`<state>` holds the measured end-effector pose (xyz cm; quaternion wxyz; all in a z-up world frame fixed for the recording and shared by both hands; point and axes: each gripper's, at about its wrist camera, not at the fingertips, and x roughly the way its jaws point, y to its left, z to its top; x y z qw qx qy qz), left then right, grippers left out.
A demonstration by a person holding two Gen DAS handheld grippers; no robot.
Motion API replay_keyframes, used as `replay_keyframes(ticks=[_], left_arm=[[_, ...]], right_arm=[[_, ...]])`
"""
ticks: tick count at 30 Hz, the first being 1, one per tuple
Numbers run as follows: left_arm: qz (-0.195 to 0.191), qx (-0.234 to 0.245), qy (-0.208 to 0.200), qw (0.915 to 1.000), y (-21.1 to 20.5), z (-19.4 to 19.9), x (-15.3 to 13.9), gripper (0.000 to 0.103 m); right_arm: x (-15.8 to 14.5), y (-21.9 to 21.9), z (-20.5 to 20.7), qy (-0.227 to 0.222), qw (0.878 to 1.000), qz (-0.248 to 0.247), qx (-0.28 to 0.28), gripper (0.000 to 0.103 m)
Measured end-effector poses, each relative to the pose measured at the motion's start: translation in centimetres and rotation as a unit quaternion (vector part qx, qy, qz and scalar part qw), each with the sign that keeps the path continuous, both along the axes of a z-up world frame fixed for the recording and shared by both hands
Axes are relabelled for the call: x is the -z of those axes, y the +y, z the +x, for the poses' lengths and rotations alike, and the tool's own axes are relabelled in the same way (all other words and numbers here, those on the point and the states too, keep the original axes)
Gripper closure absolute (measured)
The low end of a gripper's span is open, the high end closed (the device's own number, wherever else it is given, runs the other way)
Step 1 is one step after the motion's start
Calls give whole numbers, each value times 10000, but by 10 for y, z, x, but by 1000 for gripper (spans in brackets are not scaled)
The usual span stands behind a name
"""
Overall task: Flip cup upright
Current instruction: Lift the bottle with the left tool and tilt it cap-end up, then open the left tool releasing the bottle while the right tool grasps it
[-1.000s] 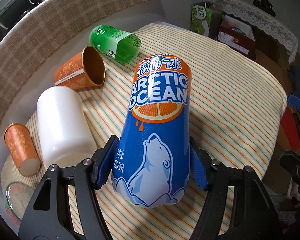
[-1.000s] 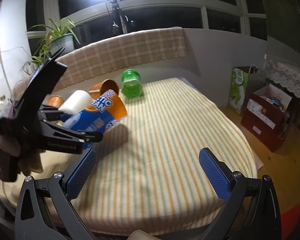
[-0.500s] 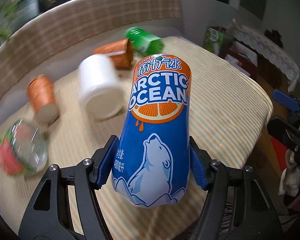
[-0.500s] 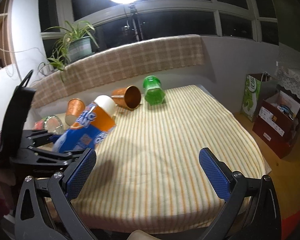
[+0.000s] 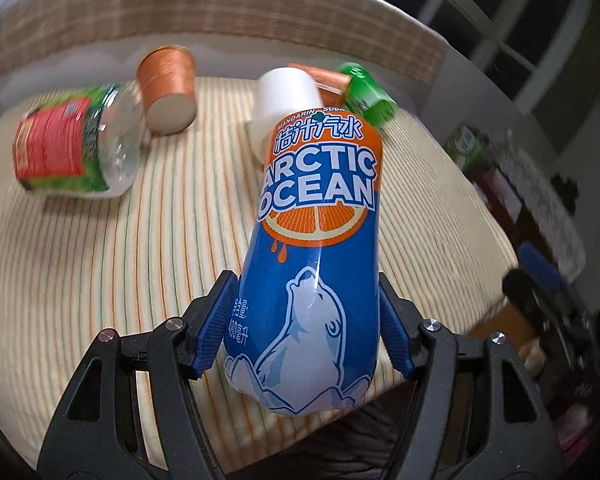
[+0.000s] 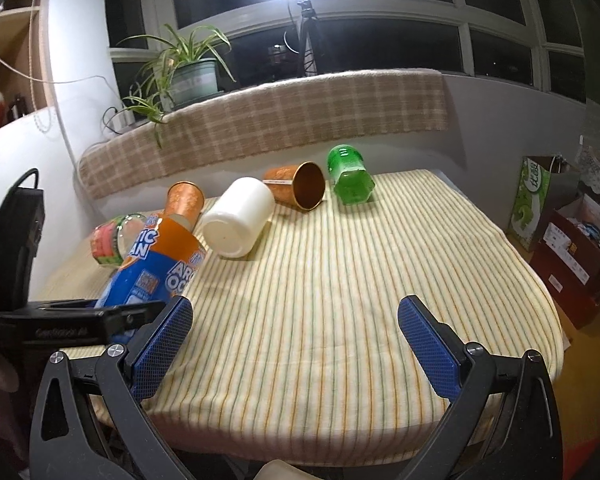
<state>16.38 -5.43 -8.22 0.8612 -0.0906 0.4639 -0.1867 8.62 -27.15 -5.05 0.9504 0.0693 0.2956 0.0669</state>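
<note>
While the striped-cloth bench (image 6: pixel 340 300) carries everything, most of it lies tipped over along the far side, so there is open cloth in the middle and right to set things down.

Left gripper (image 5: pixel 306 326): fingers (image 5: pixel 214 326) closed on the lower body of the Arctic Ocean cup (image 5: pixel 320 240), one pad per side. Cup is clear of the cloth, tilted, orange end away from the gripper. Low grip probably leaves the far end free to swing round. Can't tell from either view which end is the open mouth.

Right gripper (image 6: pixel 292 344): fingers wide apart, holding nothing, hovering over the near edge of the bench. Looks parked as a spare, well apart from the cup.

Rest of the clutter, big to small:
- white cup (image 6: pixel 238 222) on its side, closed base toward the right camera.
- clear bottle with red/green label (image 5: pixel 76 144) on its side, far left.
- green bottle (image 6: pixel 350 176) on its side at the back.
- two orange paper cups: one (image 6: pixel 296 186) lying with mouth toward the right camera, just beside the white cup; one (image 5: pixel 168 88) with its base showing, near the clear bottle.

Judgement: cup is mid-rotation, not yet set down.
</note>
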Motion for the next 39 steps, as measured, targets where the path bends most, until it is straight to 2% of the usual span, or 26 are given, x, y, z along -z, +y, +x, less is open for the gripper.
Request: replay_keyframes(ticks=[5,8,17,19,20,25,29,37,39], left_arm=[[-662,-562,456,9952,8,6,19,34],[-831,-779,611,9916,10,9,26,34],[-817,-832,692,9908,12,16,29,31],[-818,-864,693,9905,16,16,26,22],[-829,-850,679,9906,21,15,25,21],[-637,-712,470,9943,31,3,14,21],[-363,-541,135,9978,41,-17,2,21],[237,-814,-390,9956,75,-61,-9,21],[431,-897,-519,9937,79,-69,-11,21]], right_arm=[[1,-2,1,24,10000,1,21,1],[2,-4,1,37,10000,-16,45,1],[6,-4,5,120,9999,3,30,1],[7,-3,7,169,9998,52,-19,1],[7,-3,8,190,9998,80,-57,1],[11,-2,22,497,9967,553,-314,1],[21,5,43,940,9876,1118,-569,1],[40,30,87,1791,9583,1995,-987,1],[46,37,100,2048,9462,2268,-1060,1]])
